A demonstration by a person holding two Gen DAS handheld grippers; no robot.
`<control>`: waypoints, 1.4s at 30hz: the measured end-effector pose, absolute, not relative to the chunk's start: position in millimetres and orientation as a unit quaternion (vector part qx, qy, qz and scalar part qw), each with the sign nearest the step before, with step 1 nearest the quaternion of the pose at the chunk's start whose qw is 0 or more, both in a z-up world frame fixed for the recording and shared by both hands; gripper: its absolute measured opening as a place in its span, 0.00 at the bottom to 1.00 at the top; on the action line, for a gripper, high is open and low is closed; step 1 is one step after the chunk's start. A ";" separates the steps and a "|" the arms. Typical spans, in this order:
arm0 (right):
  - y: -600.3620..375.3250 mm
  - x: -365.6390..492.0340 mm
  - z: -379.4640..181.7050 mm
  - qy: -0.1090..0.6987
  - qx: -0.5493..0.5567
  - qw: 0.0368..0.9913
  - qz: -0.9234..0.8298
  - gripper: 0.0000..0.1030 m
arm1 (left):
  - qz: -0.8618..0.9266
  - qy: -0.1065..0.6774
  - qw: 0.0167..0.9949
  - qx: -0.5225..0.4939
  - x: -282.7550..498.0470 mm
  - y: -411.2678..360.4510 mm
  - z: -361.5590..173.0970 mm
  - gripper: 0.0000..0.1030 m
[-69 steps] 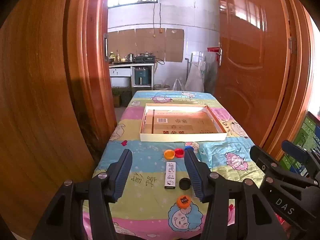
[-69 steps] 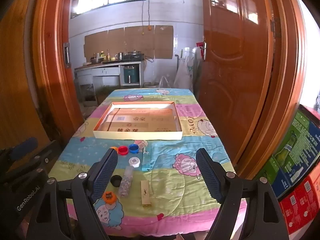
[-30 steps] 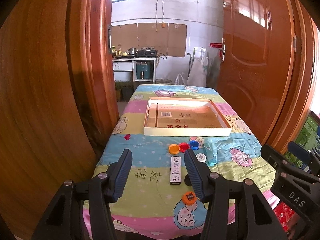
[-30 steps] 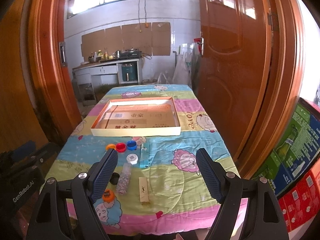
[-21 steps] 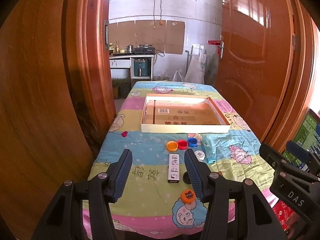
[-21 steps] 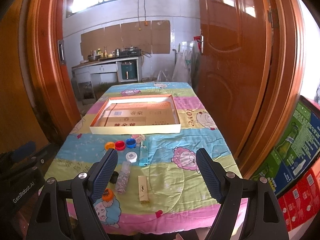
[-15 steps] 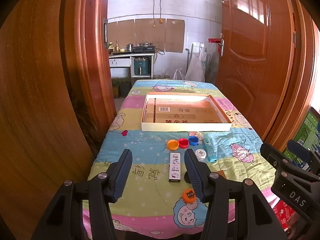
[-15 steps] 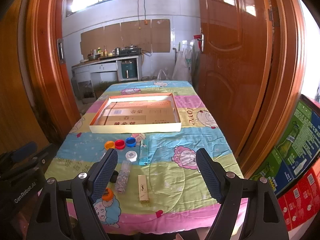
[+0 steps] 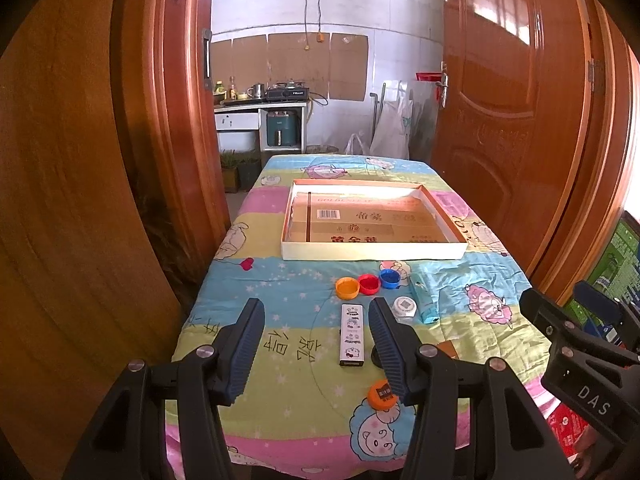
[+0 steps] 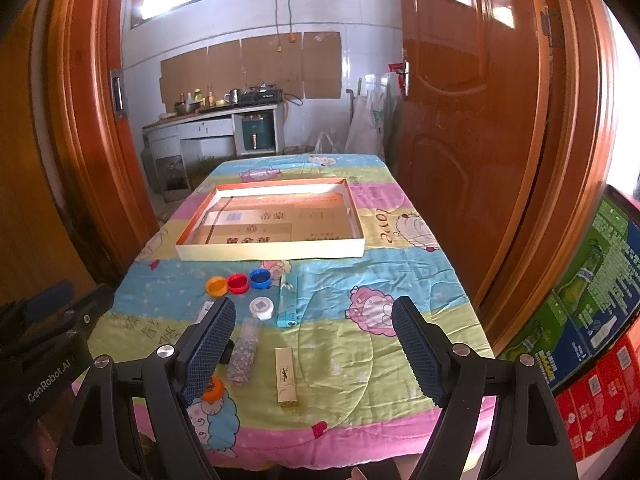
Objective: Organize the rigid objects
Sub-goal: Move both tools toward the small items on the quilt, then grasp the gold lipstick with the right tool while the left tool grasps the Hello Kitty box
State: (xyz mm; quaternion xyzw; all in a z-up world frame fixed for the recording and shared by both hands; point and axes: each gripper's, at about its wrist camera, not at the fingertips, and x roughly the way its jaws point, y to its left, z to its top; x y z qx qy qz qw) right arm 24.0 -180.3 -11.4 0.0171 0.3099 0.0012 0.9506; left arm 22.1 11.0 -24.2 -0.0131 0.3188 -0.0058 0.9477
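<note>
- The left claw (image 9: 316, 344) is hovering above the near end of the desk (image 9: 280, 380), spread wide and gripping nothing.
- A white printed box (image 9: 351, 335) is lying between the left claw's fingers as that camera sees it, slightly toward its right finger, with its long axis pointing away toward the tray (image 9: 372, 255). In my judgement this is the nearest thing for the left claw, and the fingers are already lining up across the box's narrow sides.
- An orange cap (image 10: 216, 285), a red cap (image 10: 237, 282) and a blue cap (image 10: 261, 278) are sitting in a row just short of the tray.
- A white lid (image 10: 261, 307) and a teal tube (image 10: 288, 299) are resting side by side behind the row.
- A glitter tube (image 10: 244, 349) and a gold box (image 10: 285, 376) are lying lengthwise, pointing toward the tray, left of centre before the right claw.
- The right claw (image 10: 312, 350) is also hovering fully spread and empty; the gold box is nearest to it.
- The tray is standing empty in mid-desk, beyond every loose item.
</note>
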 end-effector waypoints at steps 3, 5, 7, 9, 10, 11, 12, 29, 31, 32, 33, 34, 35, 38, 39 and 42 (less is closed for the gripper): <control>-180.0 27.0 -13.7 0.311 0.017 0.950 0.003 0.79 | -0.006 0.319 0.948 -0.014 25.8 11.8 -25.9 0.53; -180.7 29.3 -15.3 0.313 0.018 0.950 0.002 0.79 | -0.007 0.321 0.947 -0.013 27.4 12.4 -26.2 0.53; -181.7 31.3 -16.5 0.314 0.021 0.949 0.003 0.79 | -0.007 0.321 0.947 -0.013 29.8 12.6 -27.5 0.53; -181.9 32.7 -17.9 0.315 0.022 0.949 0.003 0.79 | -0.007 0.321 0.947 -0.013 29.9 12.4 -27.5 0.53; -181.9 32.9 -18.0 0.315 0.022 0.949 0.003 0.79 | -0.007 0.321 0.947 -0.013 29.9 12.3 -27.3 0.53; -182.0 32.9 -17.9 0.315 0.022 0.949 0.003 0.79 | -0.007 0.322 0.947 -0.013 31.1 12.1 -28.0 0.53; -182.1 33.5 -18.5 0.316 0.022 0.949 0.004 0.79 | -0.008 0.322 0.947 -0.012 33.3 11.5 -29.1 0.53; -185.8 46.0 -64.6 0.352 0.029 0.936 0.015 0.79 | -0.057 0.357 0.932 -0.031 70.8 8.8 -76.4 0.53; -183.8 49.7 -75.8 0.362 0.022 0.932 0.017 0.79 | -0.076 0.383 0.920 -0.032 85.0 4.9 -92.2 0.53; -182.4 52.0 -81.7 0.368 0.019 0.929 0.019 0.79 | -0.083 0.393 0.915 -0.031 92.9 2.6 -100.3 0.53; -181.3 54.0 -87.5 0.373 0.016 0.927 0.022 0.79 | -0.085 0.400 0.912 -0.028 98.4 0.7 -106.2 0.53; -181.3 55.8 -91.2 0.376 0.015 0.926 0.023 0.79 | -0.084 0.405 0.910 -0.025 102.6 -1.5 -110.4 0.53; -181.7 58.1 -95.4 0.380 0.014 0.925 0.025 0.79 | -0.082 0.413 0.907 -0.020 109.4 -4.2 -116.5 0.53; -182.0 63.3 -104.9 0.388 0.013 0.921 0.032 0.79 | -0.086 0.433 0.897 -0.018 122.6 -8.1 -129.0 0.53; -182.2 64.7 -106.8 0.390 0.014 0.920 0.033 0.79 | -0.084 0.442 0.893 -0.018 127.6 -8.4 -134.3 0.52; -183.1 70.3 -113.4 0.398 0.013 0.917 0.036 0.79 | -0.078 0.456 0.886 -0.011 137.4 -11.0 -144.9 0.47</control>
